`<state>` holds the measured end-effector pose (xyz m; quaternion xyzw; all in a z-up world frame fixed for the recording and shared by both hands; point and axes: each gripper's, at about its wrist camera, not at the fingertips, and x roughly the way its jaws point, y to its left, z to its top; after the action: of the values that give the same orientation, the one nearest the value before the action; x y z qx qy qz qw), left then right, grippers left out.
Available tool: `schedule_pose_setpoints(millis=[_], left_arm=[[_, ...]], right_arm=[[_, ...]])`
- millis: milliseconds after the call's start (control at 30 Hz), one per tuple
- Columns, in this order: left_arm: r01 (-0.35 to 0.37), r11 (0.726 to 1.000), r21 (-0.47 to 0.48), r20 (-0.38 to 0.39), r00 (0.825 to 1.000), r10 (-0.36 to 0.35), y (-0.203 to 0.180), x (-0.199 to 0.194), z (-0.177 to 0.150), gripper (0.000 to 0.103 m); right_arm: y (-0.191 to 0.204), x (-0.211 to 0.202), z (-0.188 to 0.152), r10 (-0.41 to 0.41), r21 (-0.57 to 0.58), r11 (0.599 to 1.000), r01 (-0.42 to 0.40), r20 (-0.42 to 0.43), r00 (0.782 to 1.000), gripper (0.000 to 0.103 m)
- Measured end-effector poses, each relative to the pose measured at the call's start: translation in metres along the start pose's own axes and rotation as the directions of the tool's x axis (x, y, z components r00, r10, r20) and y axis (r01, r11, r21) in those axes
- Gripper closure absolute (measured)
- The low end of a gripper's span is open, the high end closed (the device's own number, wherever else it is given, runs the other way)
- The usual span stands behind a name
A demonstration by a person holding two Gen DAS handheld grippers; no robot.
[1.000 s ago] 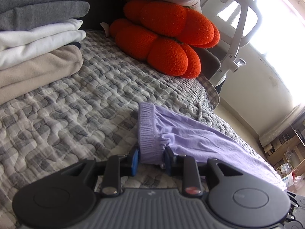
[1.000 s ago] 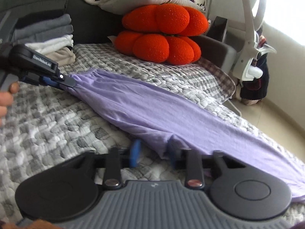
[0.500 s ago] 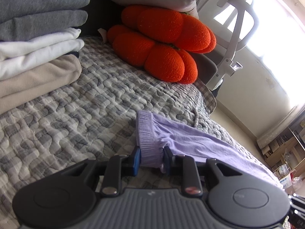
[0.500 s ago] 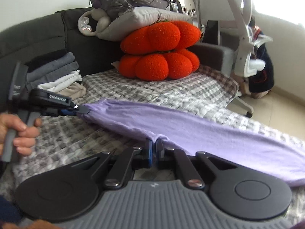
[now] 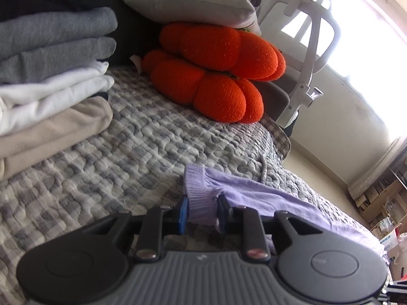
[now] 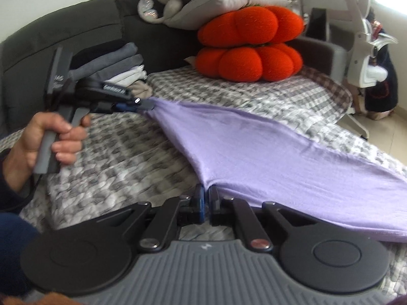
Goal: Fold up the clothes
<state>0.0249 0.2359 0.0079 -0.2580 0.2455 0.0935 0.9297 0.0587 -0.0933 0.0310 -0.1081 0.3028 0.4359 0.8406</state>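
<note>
A lilac knit garment (image 6: 254,152) stretches across the grey checked quilt (image 6: 114,157). Its ribbed hem (image 5: 201,198) is bunched between the pads of my left gripper (image 5: 202,212), which is shut on it. In the right wrist view that same left gripper (image 6: 146,105) holds the cloth's far corner up, with a hand (image 6: 48,139) around its handle. My right gripper (image 6: 206,198) is shut on a pinched edge of the garment near the front, and the cloth is taut between the two grips. The rest of the fabric trails right toward the bed's edge.
A stack of folded grey, white and beige clothes (image 5: 51,81) sits at the back left of the bed. Two orange pumpkin cushions (image 5: 216,73) under a grey pillow (image 5: 195,5) lie at the back. A white office chair (image 6: 366,38) stands beyond the bed's right edge.
My right gripper closed on the garment's edge and lifted it a little, and its view tilted upward. The left gripper kept its hold on the hem and barely moved.
</note>
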Motion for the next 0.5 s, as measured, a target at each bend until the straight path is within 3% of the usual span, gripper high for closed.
schedule_pose_setpoints(millis=[167, 233, 400, 500], left_arm=[[-0.010, 0.997, 0.071, -0.070, 0.997, 0.015, -0.004, 0.012, -0.004, 0.079], [-0.004, 0.995, 0.100, -0.107, 0.994, 0.014, -0.004, 0.014, -0.001, 0.077], [-0.001, 0.998, 0.057, -0.156, 0.988, 0.010, 0.006, 0.010, 0.009, 0.071], [-0.010, 0.999, 0.047, -0.145, 0.989, 0.017, 0.009, 0.001, 0.018, 0.070]], right_arm=[[0.006, 0.016, -0.006, -0.015, -0.028, 1.000, 0.013, -0.093, 0.996, 0.098], [0.007, 0.013, -0.005, -0.013, -0.019, 1.000, 0.012, -0.080, 0.997, 0.097], [0.005, 0.006, -0.006, -0.015, -0.019, 1.000, 0.014, -0.066, 0.998, 0.097], [0.006, 0.007, -0.006, -0.041, -0.037, 0.999, 0.039, -0.074, 0.996, 0.097]])
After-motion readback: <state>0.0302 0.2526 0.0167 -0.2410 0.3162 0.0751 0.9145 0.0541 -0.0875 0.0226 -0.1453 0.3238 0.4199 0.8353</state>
